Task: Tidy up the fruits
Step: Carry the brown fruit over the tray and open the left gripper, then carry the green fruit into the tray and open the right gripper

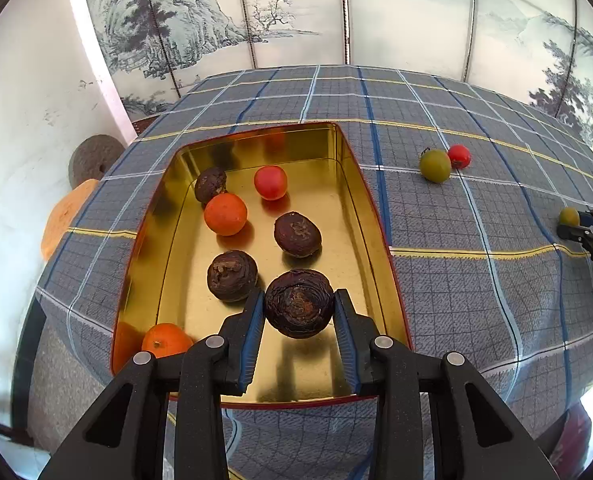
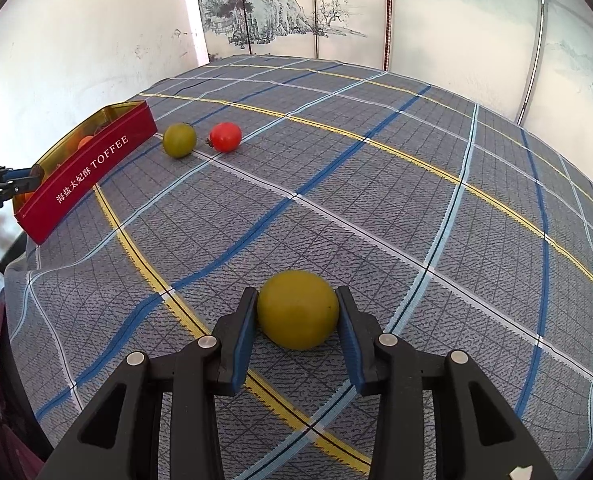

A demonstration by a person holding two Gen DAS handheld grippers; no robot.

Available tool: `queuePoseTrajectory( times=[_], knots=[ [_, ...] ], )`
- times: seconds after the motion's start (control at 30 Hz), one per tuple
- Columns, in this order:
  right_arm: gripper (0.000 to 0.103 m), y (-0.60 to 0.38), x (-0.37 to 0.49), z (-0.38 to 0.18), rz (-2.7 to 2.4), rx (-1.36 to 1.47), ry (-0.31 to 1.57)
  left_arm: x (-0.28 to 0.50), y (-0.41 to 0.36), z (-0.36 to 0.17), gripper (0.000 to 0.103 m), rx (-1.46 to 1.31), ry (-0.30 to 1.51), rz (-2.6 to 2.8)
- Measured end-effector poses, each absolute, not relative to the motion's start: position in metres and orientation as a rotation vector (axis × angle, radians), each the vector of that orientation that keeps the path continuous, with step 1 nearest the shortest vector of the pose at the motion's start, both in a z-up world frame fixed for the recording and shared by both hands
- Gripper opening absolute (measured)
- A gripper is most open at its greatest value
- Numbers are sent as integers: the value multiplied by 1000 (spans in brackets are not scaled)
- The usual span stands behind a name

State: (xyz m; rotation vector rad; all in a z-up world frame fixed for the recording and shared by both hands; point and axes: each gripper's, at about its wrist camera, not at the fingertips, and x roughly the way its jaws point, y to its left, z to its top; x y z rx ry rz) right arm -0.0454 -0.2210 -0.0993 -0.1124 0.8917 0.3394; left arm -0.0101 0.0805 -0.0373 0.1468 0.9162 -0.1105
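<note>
Fruits are split between 2 places: most lie in the gold-lined tin (image 1: 348,168), and 3 small round ones are out on the checked cloth (image 2: 376,208) that covers the bench. Inside the tin sit 3 dark wrinkled fruits, 2 orange ones and 1 red one, all loose on the floor of the tin and mostly apart from each other.

A 4th dark fruit (image 1: 299,303) is clamped between the blue pads of the left tool (image 1: 299,308), which is narrowed tight on it. It hangs over the near end of the tin, inside the rim, so it looks as if it only needs letting go to join the others.

Over on the cloth, the yellow-green fruit (image 2: 297,309) sits between the pads of the right tool (image 2: 297,312). Those jaws are opening; the left pad touches the skin, while at the right pad I cannot be sure from this angle whether a thin gap has opened. The fruit appears to rest on the cloth rather than hang.

The relation that matters next: the tin (image 2: 84,172) lies well off to the left of the right tool and farther away, its red side facing that way. A green fruit (image 2: 179,140) and a red fruit (image 2: 225,136) lie just beside each other, near the tin's far corner. The left tool (image 2: 4,184) is by far the nearer one to the tin, while the right one is nearer the loose fruit.
</note>
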Motion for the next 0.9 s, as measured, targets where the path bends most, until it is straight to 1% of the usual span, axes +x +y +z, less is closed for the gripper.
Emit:
queuePoseTrajectory(
  times=[0.33,0.47,0.5,0.57,0.63,0.73,0.9],
  knots=[
    [37,-220,-45,-99,338,-114,892,-8,78,-39,36,171,915,-102],
    [38,-220,-45,-99,337,-118,892,-7,78,-37,38,171,902,-98],
    [38,-220,-45,-99,337,-119,892,-7,78,-37,39,175,898,-94],
    [38,-220,-46,-100,336,-122,892,-8,78,-35,53,178,883,-91],
    [38,-220,-45,-100,333,-129,891,-10,77,-32,60,182,862,-84],
    [37,-219,-46,-100,327,-145,890,-13,77,-26,63,193,836,-73],
    [35,-218,-46,-100,318,-156,887,-18,80,-21,63,193,823,-61]
  ],
)
